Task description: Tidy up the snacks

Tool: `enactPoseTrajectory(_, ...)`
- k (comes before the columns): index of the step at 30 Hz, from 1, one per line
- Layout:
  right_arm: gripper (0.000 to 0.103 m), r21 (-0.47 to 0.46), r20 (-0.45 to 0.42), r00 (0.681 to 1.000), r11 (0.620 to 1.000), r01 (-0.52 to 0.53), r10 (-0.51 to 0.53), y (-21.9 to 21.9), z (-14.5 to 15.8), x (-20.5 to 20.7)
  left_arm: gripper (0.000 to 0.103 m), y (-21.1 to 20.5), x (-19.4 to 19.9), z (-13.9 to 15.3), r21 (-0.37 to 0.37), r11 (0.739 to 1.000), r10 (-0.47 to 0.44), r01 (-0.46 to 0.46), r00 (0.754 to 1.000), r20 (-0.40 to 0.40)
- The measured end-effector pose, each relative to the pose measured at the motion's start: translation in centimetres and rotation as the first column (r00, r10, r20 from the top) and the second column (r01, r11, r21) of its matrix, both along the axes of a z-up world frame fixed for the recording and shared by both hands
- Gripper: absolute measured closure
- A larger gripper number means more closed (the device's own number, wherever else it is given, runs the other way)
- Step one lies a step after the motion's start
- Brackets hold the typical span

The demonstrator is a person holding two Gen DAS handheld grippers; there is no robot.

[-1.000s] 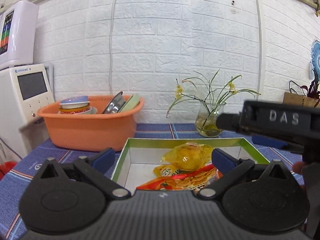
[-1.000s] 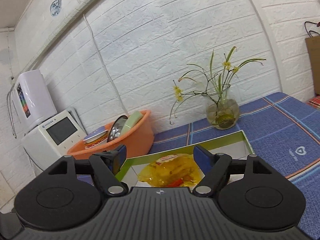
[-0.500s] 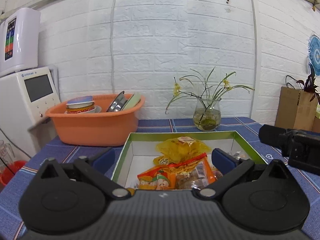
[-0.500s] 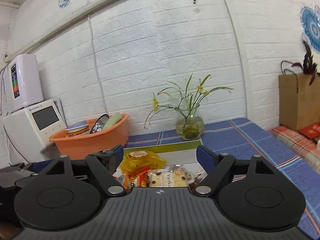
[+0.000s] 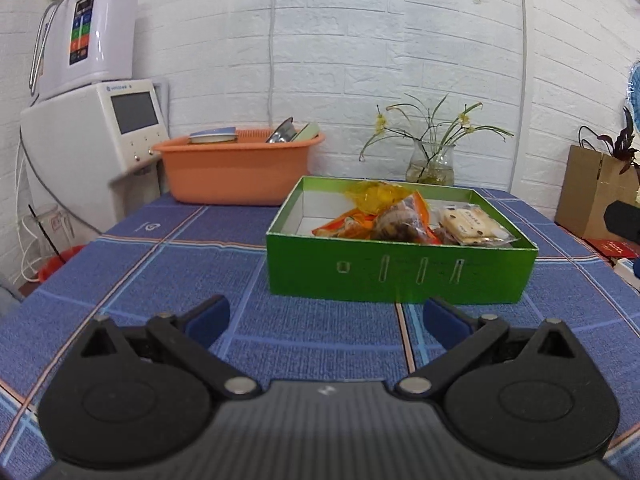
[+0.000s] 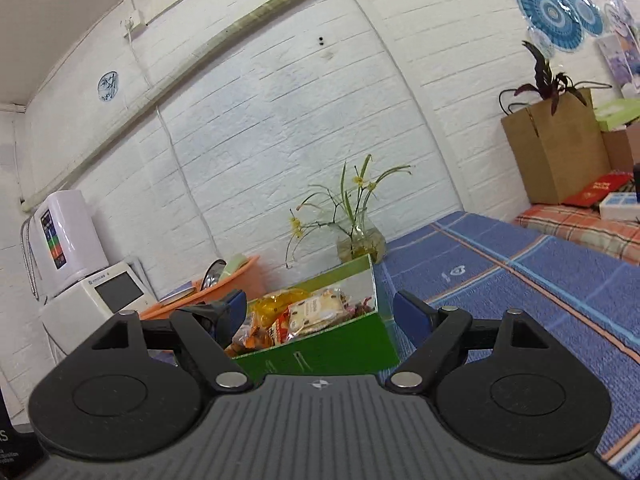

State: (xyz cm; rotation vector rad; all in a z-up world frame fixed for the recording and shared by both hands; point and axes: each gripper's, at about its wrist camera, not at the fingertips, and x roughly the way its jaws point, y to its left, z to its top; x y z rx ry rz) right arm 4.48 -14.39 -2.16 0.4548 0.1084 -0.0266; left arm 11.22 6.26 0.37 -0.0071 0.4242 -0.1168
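A green box (image 5: 400, 272) sits on the blue checked tablecloth and holds several snack packs: a yellow bag (image 5: 376, 196), an orange pack (image 5: 360, 226) and a clear cookie pack (image 5: 470, 224). My left gripper (image 5: 326, 316) is open and empty, pulled back in front of the box's near wall. My right gripper (image 6: 320, 308) is open and empty, low at the box's near right corner (image 6: 332, 348), where the cookie pack (image 6: 316, 310) and yellow bag (image 6: 280, 300) also show.
An orange basin (image 5: 240, 172) with dishes stands behind the box on the left, beside a white appliance (image 5: 92, 148). A glass vase with flowers (image 5: 430, 166) stands at the wall. A brown paper bag (image 6: 556, 148) and boxes sit to the right, off the table.
Both grippers have drawn back from over the box toward the near table edge and dropped lower. The box now shows whole in the left wrist view. The snacks stayed in the box.
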Motion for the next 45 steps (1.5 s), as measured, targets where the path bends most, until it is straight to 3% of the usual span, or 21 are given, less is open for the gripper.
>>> enactPoseTrajectory(4,0.000,-0.013,-0.144,0.989,1.000,-0.028,0.026,0.5,0.5,-0.2,0.000,-0.9,-1.1,-0.2,0.069,0.996,0.056,-0.053,0.998,-0.036)
enactPoseTrajectory(7,0.000,-0.062,-0.187,0.982,0.998,-0.027,0.015,1.4,0.1,-1.0,0.000,-1.1,-1.7,-0.3,0.076,0.994,0.079,-0.074,0.995,-0.061)
enactPoseTrajectory(14,0.000,-0.140,-0.215,0.977,0.989,-0.040,0.009,2.5,-1.9,-2.8,0.000,-1.4,-2.7,-1.6,0.128,0.988,0.096,-0.088,0.994,-0.055)
enactPoseTrajectory(19,0.000,-0.211,-0.199,0.980,0.977,-0.018,-0.025,3.2,-1.3,-3.3,0.000,-0.6,-2.7,-1.6,0.013,0.999,0.046,-0.045,0.992,-0.120)
enactPoseTrajectory(23,0.000,-0.250,-0.194,0.980,0.968,0.001,-0.051,3.6,-1.1,-3.7,0.000,0.0,-3.1,-1.1,-0.035,0.998,0.040,-0.044,0.993,-0.107)
enactPoseTrajectory(30,0.000,-0.268,-0.223,0.972,0.963,0.009,-0.071,3.8,-1.8,-3.8,0.000,-0.4,-4.3,-0.9,0.055,0.995,0.086,-0.085,0.996,-0.032)
enactPoseTrajectory(34,0.000,-0.276,-0.240,0.968,0.961,0.002,-0.071,3.9,-2.1,-3.9,0.000,-0.5,-4.3,-0.8,0.050,0.997,0.065,-0.062,0.997,-0.050)
enactPoseTrajectory(39,0.000,-0.285,-0.240,0.968,0.959,0.005,-0.077,4.1,-2.0,-4.0,0.000,-1.2,-4.3,-0.9,0.082,0.992,0.105,-0.098,0.991,-0.083)
enactPoseTrajectory(45,0.000,-0.288,-0.260,0.961,0.958,0.011,-0.089,4.1,-2.2,-4.0,0.000,-1.9,-5.0,-0.9,0.104,0.993,0.060,-0.054,0.997,-0.054)
